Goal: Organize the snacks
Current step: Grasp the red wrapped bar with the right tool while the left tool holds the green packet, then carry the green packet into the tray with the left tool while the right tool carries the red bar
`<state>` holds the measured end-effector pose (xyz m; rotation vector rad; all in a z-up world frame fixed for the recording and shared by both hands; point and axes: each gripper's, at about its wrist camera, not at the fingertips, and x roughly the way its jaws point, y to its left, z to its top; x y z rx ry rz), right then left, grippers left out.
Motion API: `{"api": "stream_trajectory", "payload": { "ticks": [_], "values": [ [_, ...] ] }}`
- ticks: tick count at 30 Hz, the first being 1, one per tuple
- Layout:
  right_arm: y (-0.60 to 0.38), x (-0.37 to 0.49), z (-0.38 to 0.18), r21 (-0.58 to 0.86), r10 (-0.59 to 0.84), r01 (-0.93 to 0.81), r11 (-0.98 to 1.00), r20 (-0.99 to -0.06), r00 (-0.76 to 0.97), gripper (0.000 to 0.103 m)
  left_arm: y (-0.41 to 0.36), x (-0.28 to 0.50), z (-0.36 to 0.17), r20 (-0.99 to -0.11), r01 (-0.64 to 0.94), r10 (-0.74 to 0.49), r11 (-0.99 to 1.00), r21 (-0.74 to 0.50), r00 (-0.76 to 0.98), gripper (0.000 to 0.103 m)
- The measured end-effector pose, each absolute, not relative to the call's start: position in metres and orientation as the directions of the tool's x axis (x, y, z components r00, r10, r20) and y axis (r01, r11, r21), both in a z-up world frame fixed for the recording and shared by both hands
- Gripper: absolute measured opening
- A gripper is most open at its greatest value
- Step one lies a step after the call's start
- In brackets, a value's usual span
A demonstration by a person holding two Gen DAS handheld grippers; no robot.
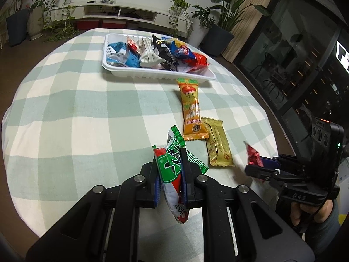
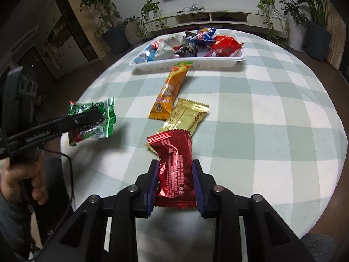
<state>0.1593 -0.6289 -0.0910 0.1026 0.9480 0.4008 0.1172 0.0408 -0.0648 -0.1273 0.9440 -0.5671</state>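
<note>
Both grippers hold snacks lifted off the checked tablecloth (image 2: 250, 113), likely bound for the white plastic tray (image 2: 241, 59) beyond. The left gripper (image 1: 171, 170) clamps a green-and-white packet (image 1: 172, 163); the right gripper (image 2: 175, 185) squeezes a crinkled red foil bar (image 2: 174, 163).

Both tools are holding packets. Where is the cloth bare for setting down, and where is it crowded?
Bare: the checked tablecloth left of the orange packet and in front of the white tray; also right of the gold packet. Crowded: the tray, heaped full, and the orange-gold strip.
</note>
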Motion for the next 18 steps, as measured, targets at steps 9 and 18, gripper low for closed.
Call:
{"api": "stream_trajectory", "payload": {
  "ticks": [9,18],
  "values": [
    [-0.686,0.184,-0.056,0.346,0.389,-0.19,0.919,-0.714,0.582,0.032,0.057,0.147,-0.031,-0.692,0.388,-0.512,0.854,-0.347,0.508,0.013],
    [-0.717,0.238,0.006,0.331,0.352,-0.169,0.928,-0.639,0.684,0.032,0.053,0.215,0.019,-0.651,0.396,-0.494,0.866,-0.307,0.576,0.013]
  ]
}}
